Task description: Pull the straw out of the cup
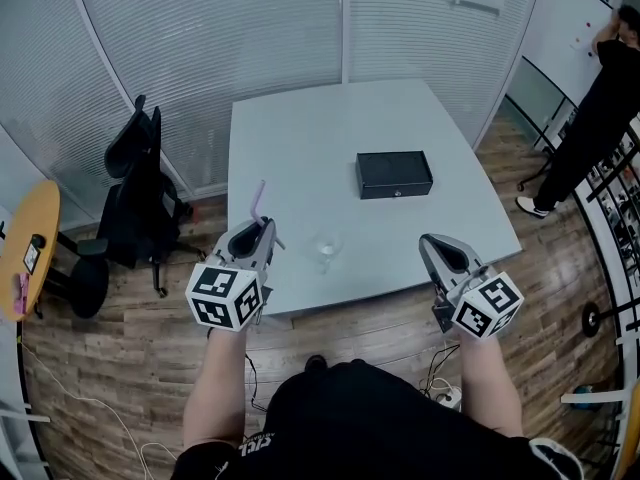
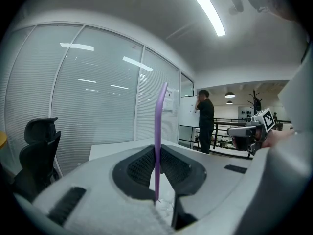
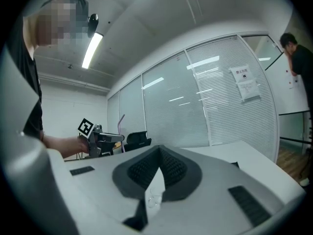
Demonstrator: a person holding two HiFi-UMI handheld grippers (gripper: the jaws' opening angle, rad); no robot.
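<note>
A purple straw stands upright in my left gripper, which is shut on it above the table's near left part. In the left gripper view the straw runs up between the pads, its lower end free above the clear cup. The cup stands on the grey table between both grippers, with no straw in it. My right gripper hovers to the cup's right, shut with nothing held. The right gripper view shows the cup past its jaws, and the left gripper with the straw.
A black box lies on the table behind the cup. A black office chair stands left of the table, beside a round yellow table. A person in black stands at the far right by a whiteboard. Glass walls with blinds lie behind.
</note>
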